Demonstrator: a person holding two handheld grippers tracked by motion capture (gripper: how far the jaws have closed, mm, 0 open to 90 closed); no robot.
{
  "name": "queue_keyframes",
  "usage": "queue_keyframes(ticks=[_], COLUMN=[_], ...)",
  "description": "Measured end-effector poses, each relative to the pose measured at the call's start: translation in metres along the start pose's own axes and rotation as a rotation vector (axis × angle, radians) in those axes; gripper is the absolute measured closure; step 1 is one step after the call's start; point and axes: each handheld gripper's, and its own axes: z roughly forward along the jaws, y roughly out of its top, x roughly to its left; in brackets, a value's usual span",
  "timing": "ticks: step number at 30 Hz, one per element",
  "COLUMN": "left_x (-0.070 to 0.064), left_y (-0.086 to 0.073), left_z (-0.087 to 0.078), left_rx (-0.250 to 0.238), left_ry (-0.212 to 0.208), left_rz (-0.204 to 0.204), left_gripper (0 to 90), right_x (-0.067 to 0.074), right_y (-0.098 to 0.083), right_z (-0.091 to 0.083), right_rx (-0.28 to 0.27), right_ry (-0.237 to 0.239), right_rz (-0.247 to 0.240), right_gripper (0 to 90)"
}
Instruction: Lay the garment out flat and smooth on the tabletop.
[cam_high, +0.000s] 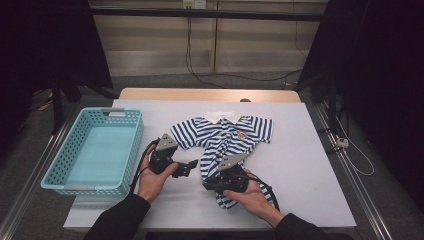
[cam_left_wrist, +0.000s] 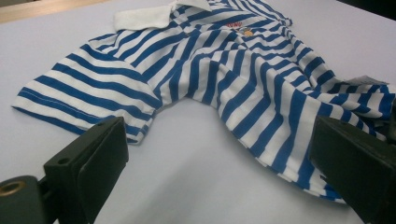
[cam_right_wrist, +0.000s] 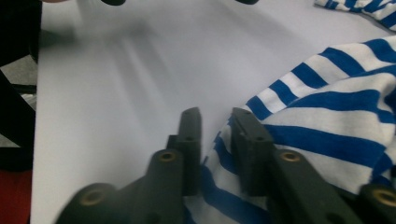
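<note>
High view: 1 shirt (cam_high: 223, 137), 1 basket (cam_high: 60, 172).

L gripper (cam_high: 192, 165) is held low w/ jaws spread wide; R gripper (cam_high: 207, 186) is held low, jaws slightly parted.

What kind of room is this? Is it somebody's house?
Probably not a house; it looks like a lab or recording room. Black curtains hang at the sides, loose cables trail on the floor, and a metal frame stands over the table.
</note>
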Motion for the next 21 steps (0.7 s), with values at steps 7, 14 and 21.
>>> queue_keyframes(ticks=[7,14,21], left_x=[-0.006,-0.020,-0.042], left_y=[0.001,0.001,-0.004], left_z=[-0.002,-0.006,-0.001], left_rx=[-0.012,0.022,0.066], left_ry=[0.003,-0.032,-0.114], left_rz=[-0.001,0.043,0.088], left_gripper=[5.2,5.3,8.8], right_x=[-0.009,-0.024,-0.036], right_y=[-0.004,-0.017,-0.050], right_z=[-0.030,-0.072,-0.103], right_rx=[-0.102,-0.159,-0.115], right_ry=[0.010,-0.085,-0.193], right_rz=[0.038,0.099,0.160], right_gripper=[47.7,53.3,63.5])
